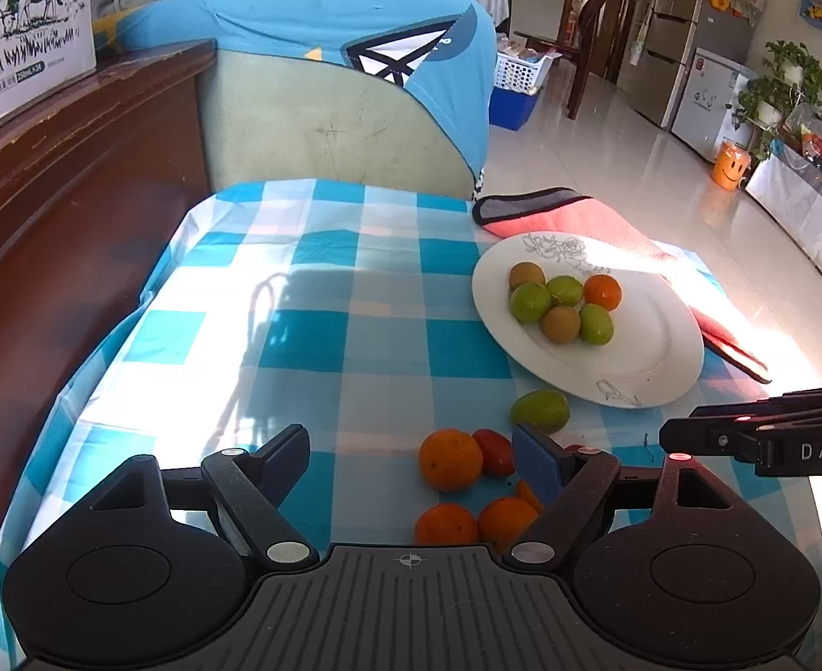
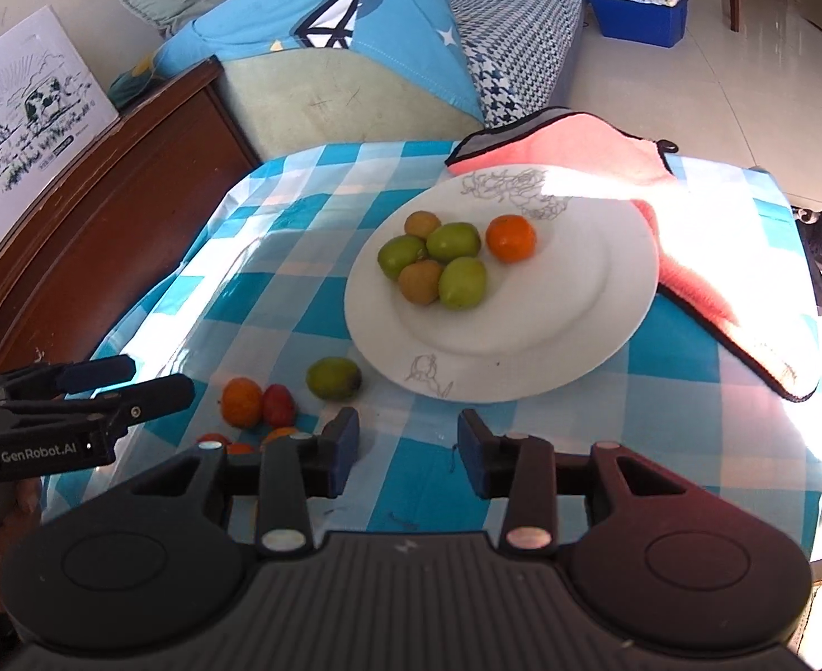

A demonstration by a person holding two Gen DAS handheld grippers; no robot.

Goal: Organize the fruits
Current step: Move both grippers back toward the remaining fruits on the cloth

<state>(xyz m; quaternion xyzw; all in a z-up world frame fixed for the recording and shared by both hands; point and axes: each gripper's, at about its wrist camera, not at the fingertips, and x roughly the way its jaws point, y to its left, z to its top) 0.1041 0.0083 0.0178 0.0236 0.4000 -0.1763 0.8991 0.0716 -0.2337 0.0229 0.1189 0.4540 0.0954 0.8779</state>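
Observation:
A white plate (image 1: 651,346) (image 2: 567,302) on the blue checked tablecloth holds several green and brown fruits (image 1: 530,302) (image 2: 461,282) and one orange (image 1: 603,291) (image 2: 511,237). Loose on the cloth in front of it lie a green fruit (image 1: 540,410) (image 2: 333,378), oranges (image 1: 449,459) (image 2: 241,402) and a red fruit (image 1: 494,450) (image 2: 278,405). My left gripper (image 1: 411,461) is open and empty, with the loose oranges between and under its fingers. My right gripper (image 2: 408,450) is open and empty, just right of the loose fruit, short of the plate.
A pink cloth (image 1: 595,223) (image 2: 690,257) lies behind and right of the plate. A sofa with a blue cover (image 1: 344,84) stands behind the table, a dark wooden cabinet (image 1: 64,179) at the left. The right gripper's side (image 1: 763,436) shows at the right edge.

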